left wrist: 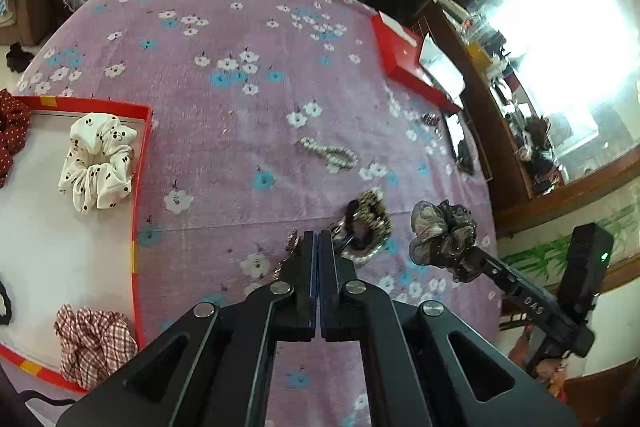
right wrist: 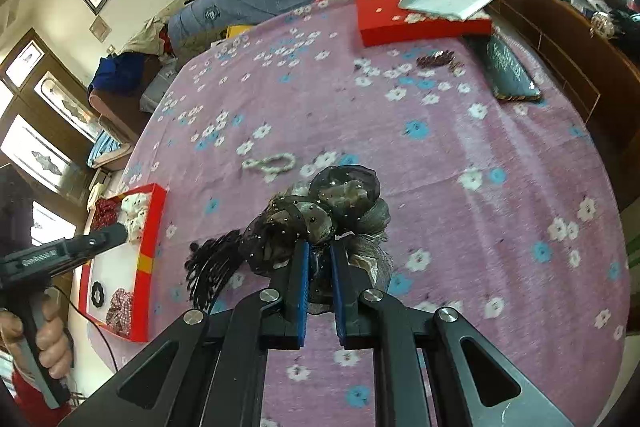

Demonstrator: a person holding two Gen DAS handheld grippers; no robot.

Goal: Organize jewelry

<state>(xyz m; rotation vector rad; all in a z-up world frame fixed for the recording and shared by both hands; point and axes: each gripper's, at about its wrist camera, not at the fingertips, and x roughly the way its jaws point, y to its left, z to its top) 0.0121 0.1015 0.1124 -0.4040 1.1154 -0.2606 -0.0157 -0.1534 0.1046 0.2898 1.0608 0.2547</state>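
My right gripper [right wrist: 319, 247] is shut on a grey-black sheer scrunchie [right wrist: 324, 207] and holds it above the purple flowered cloth; it also shows in the left wrist view [left wrist: 440, 233]. My left gripper [left wrist: 319, 239] is shut and empty, just above a leopard-print hair tie [left wrist: 366, 227]. A pearl bracelet [left wrist: 330, 153] lies on the cloth further out, also in the right wrist view [right wrist: 270, 163]. A red-rimmed tray [left wrist: 140, 187] at the left holds a white spotted scrunchie [left wrist: 98, 163], a plaid one [left wrist: 94, 343] and a red dotted one [left wrist: 10, 135].
A red box lid [left wrist: 404, 61] with white paper lies at the far right of the bed. A dark beaded piece [right wrist: 436, 61] and a teal case [right wrist: 510, 75] lie near it. A black hair piece [right wrist: 212, 267] lies left of my right gripper. A wooden cabinet runs along the right.
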